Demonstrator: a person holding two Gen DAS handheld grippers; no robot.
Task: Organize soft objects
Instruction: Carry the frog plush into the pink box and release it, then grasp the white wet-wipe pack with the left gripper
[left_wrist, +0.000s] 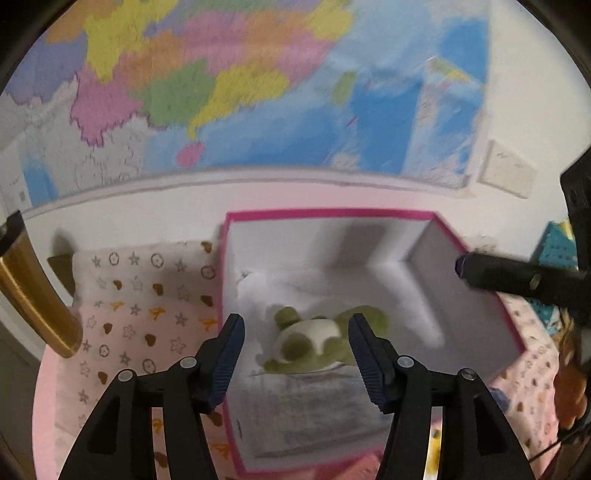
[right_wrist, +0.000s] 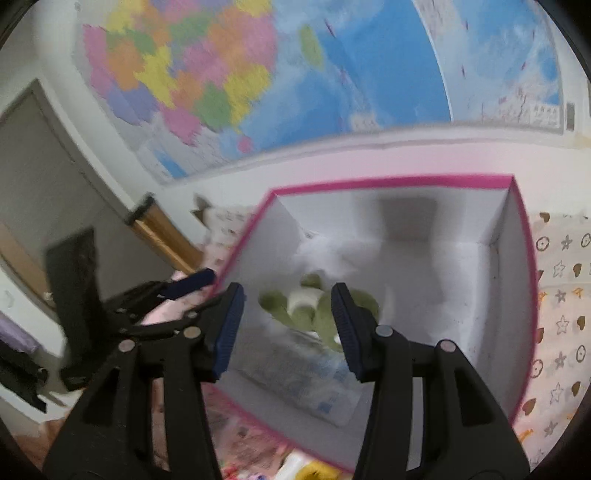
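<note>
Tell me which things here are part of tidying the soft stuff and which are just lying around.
Part of the job:
- green and white plush toy
- pink-rimmed box holding it
- white fluffy item in the box
- left gripper
- right gripper

Just lying about:
- wall map
- gold tube
- patterned cloth

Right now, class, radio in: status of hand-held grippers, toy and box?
Left hand-held gripper open, empty. Right hand-held gripper open, empty. Green plush toy lying inside pink-rimmed box. Nothing blocking.
</note>
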